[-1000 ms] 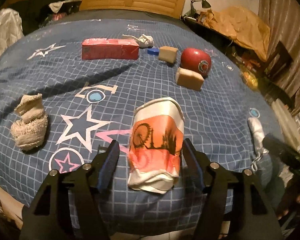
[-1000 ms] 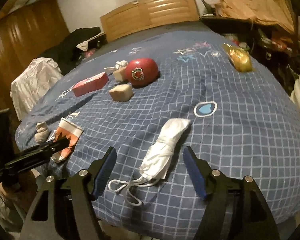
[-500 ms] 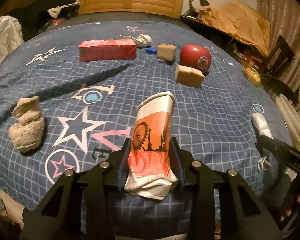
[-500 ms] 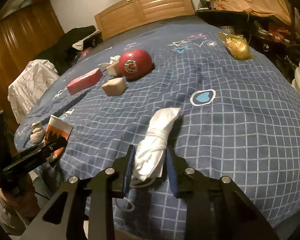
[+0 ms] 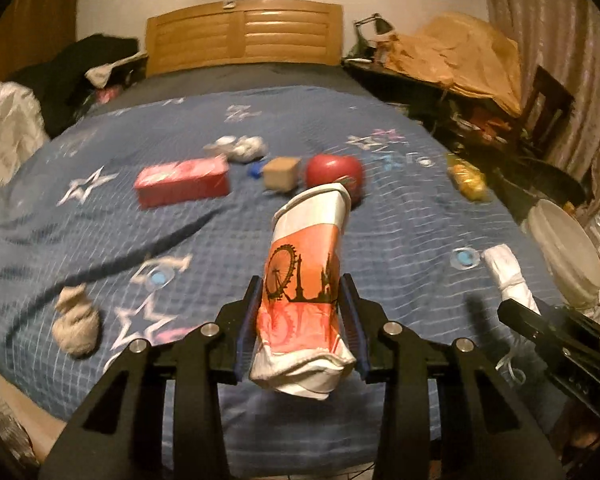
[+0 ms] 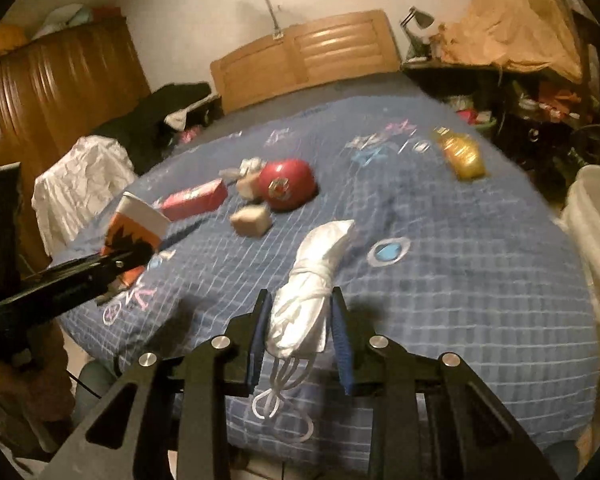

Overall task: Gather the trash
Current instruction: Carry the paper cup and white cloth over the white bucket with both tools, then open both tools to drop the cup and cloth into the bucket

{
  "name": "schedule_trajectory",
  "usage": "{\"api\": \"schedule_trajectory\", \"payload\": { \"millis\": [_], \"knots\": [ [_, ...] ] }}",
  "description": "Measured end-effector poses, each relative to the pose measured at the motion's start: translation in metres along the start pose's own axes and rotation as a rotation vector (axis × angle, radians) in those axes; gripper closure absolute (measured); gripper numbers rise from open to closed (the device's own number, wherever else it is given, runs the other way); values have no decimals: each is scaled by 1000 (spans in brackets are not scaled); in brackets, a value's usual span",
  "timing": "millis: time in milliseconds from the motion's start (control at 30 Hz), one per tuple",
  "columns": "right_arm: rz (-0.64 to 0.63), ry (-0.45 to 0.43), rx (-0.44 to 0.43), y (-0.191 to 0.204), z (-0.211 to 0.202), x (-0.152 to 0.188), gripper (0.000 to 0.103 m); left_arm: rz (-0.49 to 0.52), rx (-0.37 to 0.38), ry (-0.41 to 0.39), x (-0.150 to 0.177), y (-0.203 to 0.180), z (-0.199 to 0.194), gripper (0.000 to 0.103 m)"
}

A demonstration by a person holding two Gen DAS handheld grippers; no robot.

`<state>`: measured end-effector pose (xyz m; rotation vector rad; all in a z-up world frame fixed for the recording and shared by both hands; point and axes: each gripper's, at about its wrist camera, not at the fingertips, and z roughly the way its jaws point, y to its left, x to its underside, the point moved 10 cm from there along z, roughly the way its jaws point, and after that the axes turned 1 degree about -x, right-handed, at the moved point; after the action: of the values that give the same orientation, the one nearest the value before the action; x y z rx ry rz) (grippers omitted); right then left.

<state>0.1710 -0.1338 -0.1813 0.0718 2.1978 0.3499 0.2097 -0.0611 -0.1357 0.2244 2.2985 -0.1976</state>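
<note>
Left wrist view shows our left claw [image 5: 300,320] clamped on the crushed paper cup [image 5: 306,276], pads pressing its printed sides. The cup's long axis runs forward along the fingers, rim away from us, flattened base hanging nearest the camera. The cup is clear of the bed [image 5: 220,232].

Right wrist view shows our right claw [image 6: 300,334] closed on the rolled white face mask [image 6: 312,284]. Its long axis also points forward, and its ear loops dangle below the jaws.

Both claws have just been closing, each with its item between the pads.

We judge that the coming move depends on the white bucket [image 5: 564,256], which stands off the bed's right edge. It lies to the right of both claws, and the right claw is the nearer.

The blue checked bedspread carries a red box [image 5: 182,182], a red ball [image 5: 334,174], tan blocks, a balled sock [image 5: 76,322] and a yellow wrapper [image 5: 466,178]. A wooden headboard [image 5: 244,38] closes the far side; clutter fills the right of the room.
</note>
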Motion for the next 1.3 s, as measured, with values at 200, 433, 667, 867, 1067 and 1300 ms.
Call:
{"api": "schedule_trajectory", "payload": {
  "millis": [200,433,667,867,1067,1300],
  "knots": [
    [17,-132,100,-51,-66,-39,72,98,64,-74,-46,-77,-7,66],
    [56,-245,266,-142,-152,-71,72,217,171,-139,-89,-186,-10,66],
    [118,-305,432,-247,-232,-81,72,342,284,-164,-108,-299,-6,66],
    [165,-330,514,-320,-282,-78,72,429,347,-168,-107,-373,1,66],
    [162,-321,546,-362,-298,-84,73,487,380,-157,-104,-428,14,66],
    [159,-276,523,-381,-264,-90,93,530,392,-140,-93,-462,32,66]
  ]
}}
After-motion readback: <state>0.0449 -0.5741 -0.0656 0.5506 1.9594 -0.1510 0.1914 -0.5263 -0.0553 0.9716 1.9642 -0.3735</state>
